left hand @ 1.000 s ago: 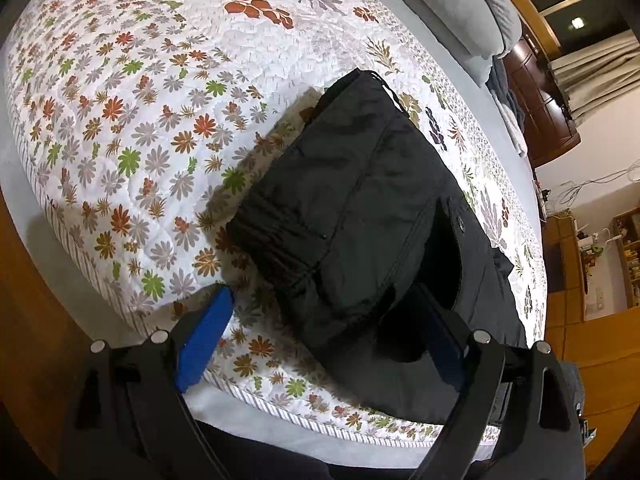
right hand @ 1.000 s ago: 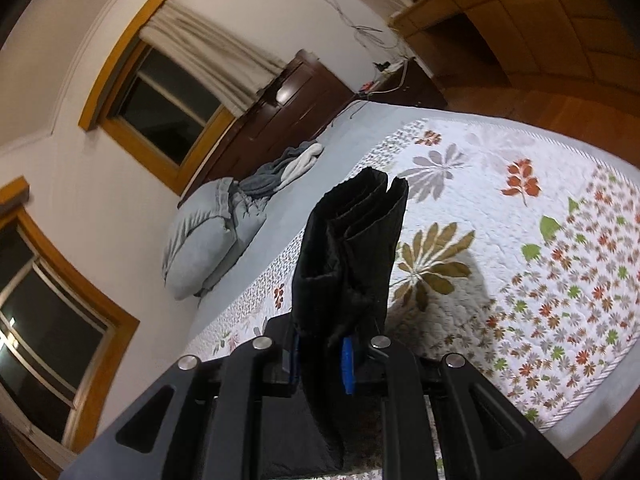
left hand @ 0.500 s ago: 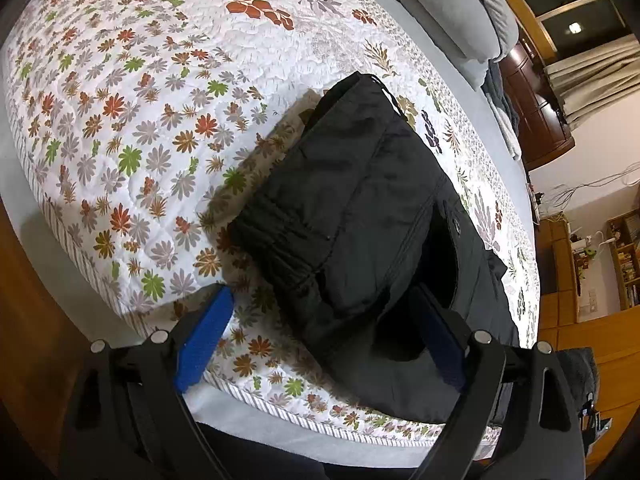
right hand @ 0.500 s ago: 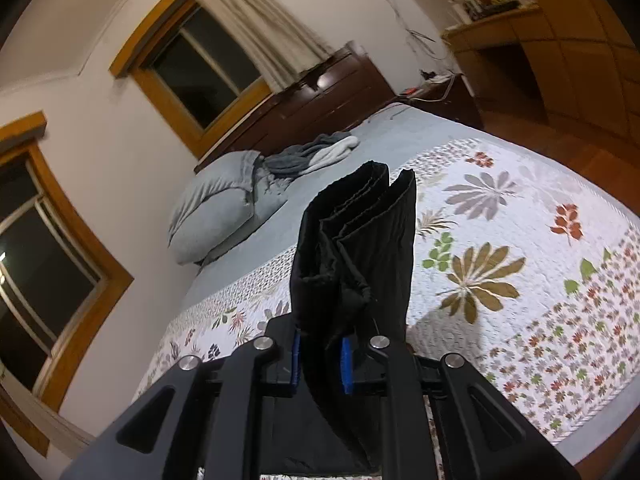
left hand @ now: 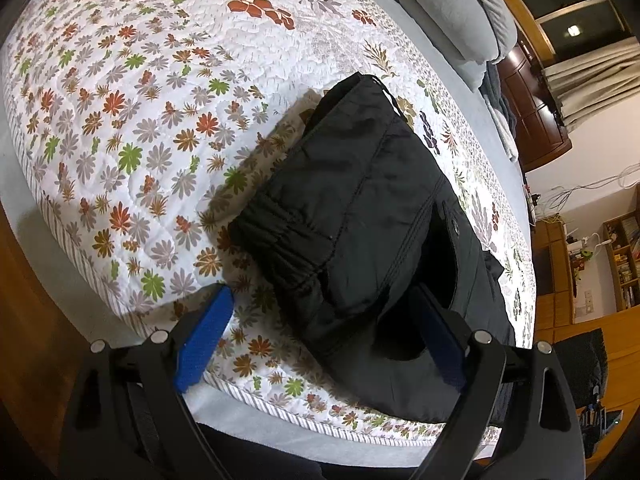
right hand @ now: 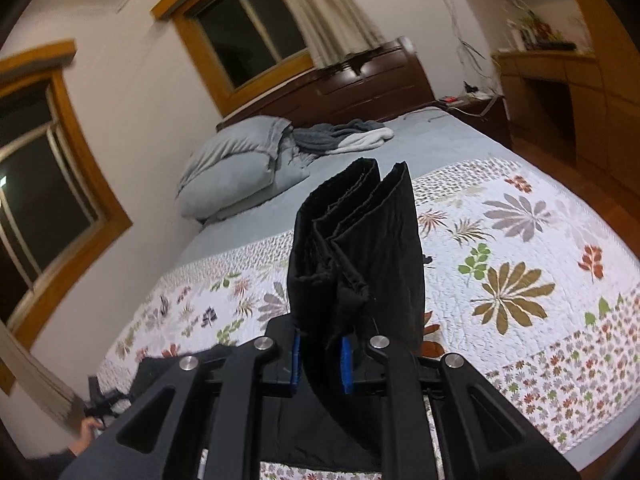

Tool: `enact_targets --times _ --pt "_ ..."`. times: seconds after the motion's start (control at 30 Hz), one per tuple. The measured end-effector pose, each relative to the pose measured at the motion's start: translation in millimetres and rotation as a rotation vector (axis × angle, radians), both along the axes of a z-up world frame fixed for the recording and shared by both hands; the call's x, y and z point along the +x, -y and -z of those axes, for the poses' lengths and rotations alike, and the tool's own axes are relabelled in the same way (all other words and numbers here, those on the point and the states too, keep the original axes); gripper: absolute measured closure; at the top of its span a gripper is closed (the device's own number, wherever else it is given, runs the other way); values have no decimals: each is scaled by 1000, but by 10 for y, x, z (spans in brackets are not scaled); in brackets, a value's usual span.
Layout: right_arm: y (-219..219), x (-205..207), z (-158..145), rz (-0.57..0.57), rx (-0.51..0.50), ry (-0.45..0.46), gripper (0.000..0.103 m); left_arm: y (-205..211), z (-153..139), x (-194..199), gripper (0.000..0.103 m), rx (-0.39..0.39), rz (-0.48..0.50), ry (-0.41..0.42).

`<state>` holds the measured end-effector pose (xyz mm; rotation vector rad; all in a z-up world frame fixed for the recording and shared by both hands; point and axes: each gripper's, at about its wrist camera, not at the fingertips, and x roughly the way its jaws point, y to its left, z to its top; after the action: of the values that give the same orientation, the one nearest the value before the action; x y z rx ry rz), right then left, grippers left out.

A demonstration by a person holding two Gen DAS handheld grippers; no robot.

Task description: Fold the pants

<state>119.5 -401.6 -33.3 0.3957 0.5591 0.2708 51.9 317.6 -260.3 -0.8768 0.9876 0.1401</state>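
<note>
One floral quilt (left hand: pixel 132 128) covers the bed; black pants (left hand: pixel 360 216) lie folded on it near its edge. The right gripper (right hand: pixel 320 364) pinches their bunched hems, lifted upright. The left gripper (left hand: pixel 320 336) hangs wide open above the waistband, gripping nothing. No readable writing.

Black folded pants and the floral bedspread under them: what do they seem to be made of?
Black folded pants: thin woven fabric, likely synthetic or cotton blend, matte, with fine creases, stitched seams and a gathered elastic waistband. Floral bedspread: quilted printed cloth, probably cotton, puffy between stitch lines.
</note>
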Motion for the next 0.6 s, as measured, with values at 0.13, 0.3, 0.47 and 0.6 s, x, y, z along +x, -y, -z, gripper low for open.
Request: enact_targets --times 0.13,0.3,0.47,0.6 --pt "-307 -3 -30 -43 -74 6 88 -4 3 -2 14 0 -1 1" --pt "-629 30 18 -94 -106 -2 88 0 2 -10 14 -6 -2 4" --pt "-906 50 77 -129 -150 -11 88 -1 5 -21 14 -8 -3 7" --pt "-1134 54 147 -156 -197 -27 88 5 12 -25 14 -5 1 7"
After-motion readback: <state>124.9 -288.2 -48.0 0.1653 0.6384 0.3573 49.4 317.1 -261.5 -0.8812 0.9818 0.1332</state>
